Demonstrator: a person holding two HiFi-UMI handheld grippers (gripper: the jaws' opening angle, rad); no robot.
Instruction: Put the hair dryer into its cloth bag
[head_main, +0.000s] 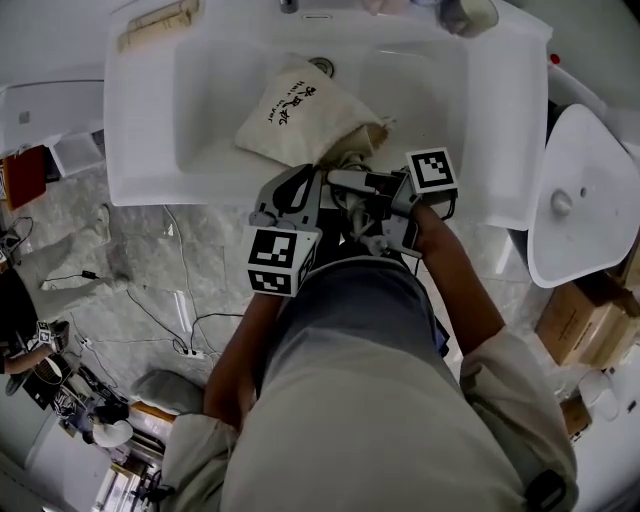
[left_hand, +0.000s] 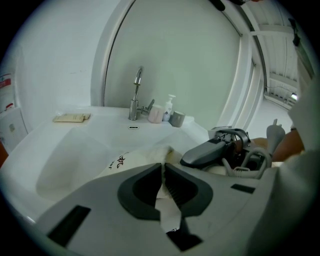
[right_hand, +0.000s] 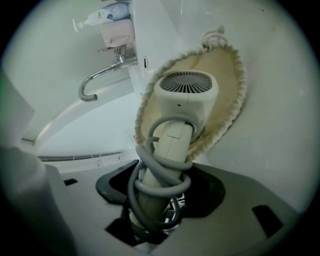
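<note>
only right gripper view shows hair dryer (right_hand: 185, 95) at cloth bag (right_hand: 225, 100) mouth

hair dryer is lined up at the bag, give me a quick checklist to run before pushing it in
1. Right gripper grip on the hair dryer: ok, jaws shut on its handle.
2. Left gripper grip on the cloth bag: ok, fabric pinched between the jaws.
3. Bag mouth open and facing the dryer: ok.
4. Cord gathered: ok, wound round the handle.
5. Dryer head already past the bag's rim: cannot tell.
</note>
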